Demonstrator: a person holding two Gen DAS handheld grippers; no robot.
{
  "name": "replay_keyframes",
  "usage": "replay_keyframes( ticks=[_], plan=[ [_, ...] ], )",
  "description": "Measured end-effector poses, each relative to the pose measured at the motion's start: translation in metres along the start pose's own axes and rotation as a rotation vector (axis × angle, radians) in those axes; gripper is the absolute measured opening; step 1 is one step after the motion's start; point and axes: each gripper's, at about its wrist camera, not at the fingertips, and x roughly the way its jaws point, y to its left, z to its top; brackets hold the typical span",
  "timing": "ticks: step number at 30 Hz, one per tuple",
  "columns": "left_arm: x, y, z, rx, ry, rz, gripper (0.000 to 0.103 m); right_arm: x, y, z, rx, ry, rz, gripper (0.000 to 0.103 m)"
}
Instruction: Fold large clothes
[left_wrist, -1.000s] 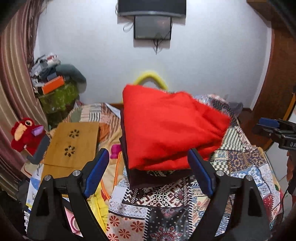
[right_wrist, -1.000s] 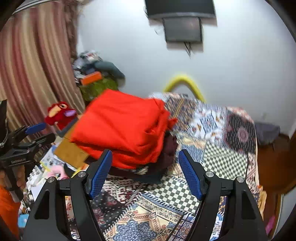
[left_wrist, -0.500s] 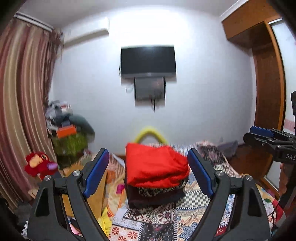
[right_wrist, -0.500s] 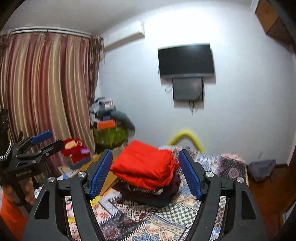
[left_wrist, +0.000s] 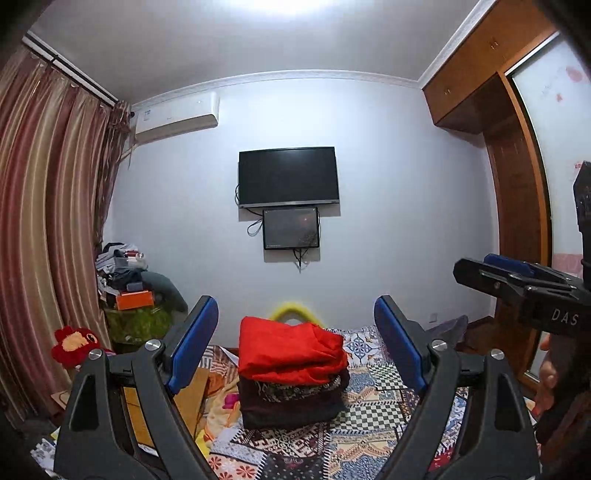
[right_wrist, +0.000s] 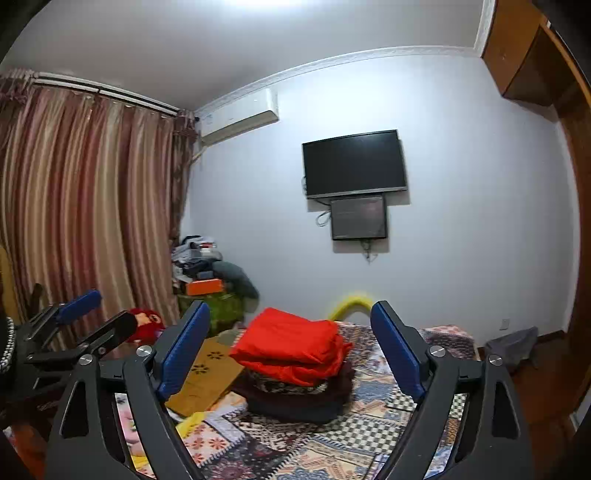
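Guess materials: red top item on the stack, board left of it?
Red folded garment: looks like matte woven cloth, soft rounded folds, no sheen; exact fibre unclear. Board: seemingly bamboo or light wood, smooth tan finish, flower-shaped cutouts, rigid flat edges.

Wall television (left_wrist: 288, 176), air conditioner (left_wrist: 176, 121), striped curtains (right_wrist: 85, 206), red plush toy (left_wrist: 75, 345).

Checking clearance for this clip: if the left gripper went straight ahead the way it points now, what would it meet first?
Probably the clothes stack: the red garment on top sits centered between the open left gripper fingers. The aim looks roughly level, so it might pass above it toward the wall; depth is unclear.
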Motion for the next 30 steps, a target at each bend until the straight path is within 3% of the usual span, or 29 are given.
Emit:
replay_keyframes(
  ticks=[2,3,6,30],
  plan=[
    [-0.003,-0.004,-0.005,-0.002,-0.001,0.005,0.090,0.001,0.000,-0.002,-0.006,-0.001,-0.020,0.094],
    [-0.005,-0.006,-0.006,-0.006,0.000,0.006,0.093,-0.001,0.000,-0.003,-0.004,-0.005,-0.026,0.103],
    [-0.003,-0.003,-0.007,-0.044,-0.002,0.003,0.101,-0.001,-0.002,-0.006,0.004,-0.015,-0.043,0.103],
    [0.016,-0.008,-0.017,-0.036,0.045,0.026,0.102,-0.008,-0.002,-0.016,0.008,0.057,-0.054,0.103]
  ],
)
